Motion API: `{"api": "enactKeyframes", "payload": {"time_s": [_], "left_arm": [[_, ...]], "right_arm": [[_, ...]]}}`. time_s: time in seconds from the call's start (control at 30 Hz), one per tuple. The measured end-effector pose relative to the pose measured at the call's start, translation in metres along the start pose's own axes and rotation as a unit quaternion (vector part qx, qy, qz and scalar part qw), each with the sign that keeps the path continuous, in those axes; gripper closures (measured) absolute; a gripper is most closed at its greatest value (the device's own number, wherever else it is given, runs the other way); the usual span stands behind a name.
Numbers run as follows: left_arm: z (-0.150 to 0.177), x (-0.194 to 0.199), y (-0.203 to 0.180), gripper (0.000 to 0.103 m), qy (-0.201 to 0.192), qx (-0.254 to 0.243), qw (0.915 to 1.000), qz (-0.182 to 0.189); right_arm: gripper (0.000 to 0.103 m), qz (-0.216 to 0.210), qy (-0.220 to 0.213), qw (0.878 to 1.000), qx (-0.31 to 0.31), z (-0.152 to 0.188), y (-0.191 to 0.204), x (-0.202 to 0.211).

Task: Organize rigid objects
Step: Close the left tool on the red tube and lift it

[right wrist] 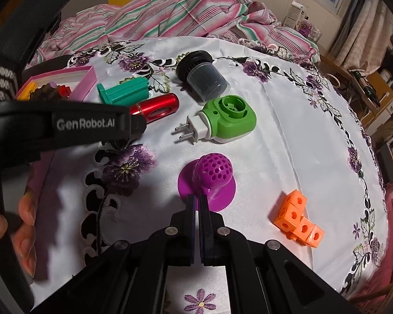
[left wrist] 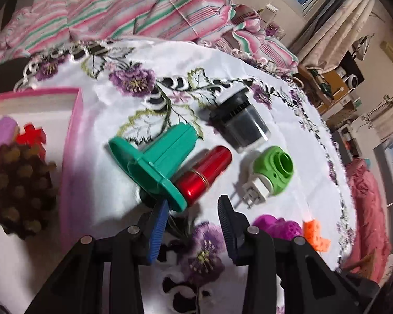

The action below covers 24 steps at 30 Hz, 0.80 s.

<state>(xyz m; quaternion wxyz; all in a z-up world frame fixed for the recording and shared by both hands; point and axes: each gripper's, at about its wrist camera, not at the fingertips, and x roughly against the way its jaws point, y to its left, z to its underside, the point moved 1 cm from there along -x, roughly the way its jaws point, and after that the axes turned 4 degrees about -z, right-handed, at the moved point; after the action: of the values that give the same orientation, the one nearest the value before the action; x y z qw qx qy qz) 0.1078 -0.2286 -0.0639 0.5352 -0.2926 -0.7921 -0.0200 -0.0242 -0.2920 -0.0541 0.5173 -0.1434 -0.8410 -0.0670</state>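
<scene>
Small household items are seen being sorted into a pink box (left wrist: 73,141) on a cloth-covered surface (left wrist: 296,136). The left hand-held gripper (left wrist: 194,209) is held partly spread and empty just short of a red tube (left wrist: 204,175), which lies touching a teal plastic holder (left wrist: 154,162); its left finger appears to overlap the holder's flat base, though contact cannot be confirmed. The step in hand is judged to be the approach to one of these two pieces. For the next move, the fingers would need to be set either side of the chosen piece and closed, and the piece then carried to the box at the left, where a pine cone (left wrist: 21,188), a red block (left wrist: 32,133) and a purple item (left wrist: 2,133) are already gathered.

The right hand-held gripper (right wrist: 196,200) is pressed together and holds nothing, poised just above the base of a purple perforated knob (right wrist: 209,178). Left loose on the surface are a green plug-in device (right wrist: 225,120), a black-lidded jar (right wrist: 204,78) lying on its side, and a cluster of orange cubes (right wrist: 300,219).

The surface is draped in white satin embroidered with purple flowers. Behind it a pink-and-green striped blanket (right wrist: 170,15) is heaped; windows, pale curtains and cluttered shelves are visible at the right of the room.
</scene>
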Motion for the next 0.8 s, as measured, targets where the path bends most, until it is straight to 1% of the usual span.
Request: {"api": "enactKeyframes", "payload": {"time_s": [0.1,0.2,0.37,0.43,0.53,0.6,0.63,0.67,0.7,0.8], "left_arm": [[-0.006,-0.004,-0.001,0.064,0.000,0.004,0.9999,-0.010],[-0.012,-0.005,-0.002,0.063,-0.008,0.010,0.9999,0.001],[-0.018,-0.011,-0.014,0.064,-0.011,-0.026,0.9995,-0.012],[-0.017,-0.012,-0.018,0.066,-0.011,-0.038,0.9992,-0.003],[-0.009,-0.014,-0.022,0.072,0.001,-0.050,0.9982,0.035],[-0.006,-0.007,-0.023,0.073,-0.020,-0.057,0.9979,0.023],[-0.007,-0.002,-0.023,0.073,-0.038,-0.058,0.9975,0.017],[-0.009,0.001,-0.023,0.072,-0.047,-0.057,0.9972,0.010],[-0.011,0.003,-0.023,0.071,-0.053,-0.054,0.9971,0.001],[-0.021,0.002,-0.026,0.068,-0.058,-0.056,0.9968,0.002]], "right_arm": [[0.101,0.000,0.000,1.000,-0.001,0.000,0.000,0.000],[0.101,-0.001,0.001,1.000,-0.004,0.000,-0.001,0.000],[0.101,-0.004,0.003,1.000,-0.008,-0.001,-0.002,-0.001],[0.101,-0.006,0.004,1.000,-0.009,-0.001,-0.002,-0.002],[0.101,-0.007,0.004,1.000,-0.014,-0.001,-0.004,-0.001],[0.101,-0.007,0.005,1.000,-0.018,-0.002,-0.006,-0.002],[0.101,-0.008,0.006,1.000,-0.021,-0.002,-0.006,-0.002],[0.101,-0.010,0.006,1.000,-0.023,-0.002,-0.007,-0.002],[0.101,-0.010,0.006,1.000,-0.024,-0.002,-0.007,-0.002],[0.101,-0.014,0.008,0.999,-0.029,-0.002,-0.007,-0.002]]}}
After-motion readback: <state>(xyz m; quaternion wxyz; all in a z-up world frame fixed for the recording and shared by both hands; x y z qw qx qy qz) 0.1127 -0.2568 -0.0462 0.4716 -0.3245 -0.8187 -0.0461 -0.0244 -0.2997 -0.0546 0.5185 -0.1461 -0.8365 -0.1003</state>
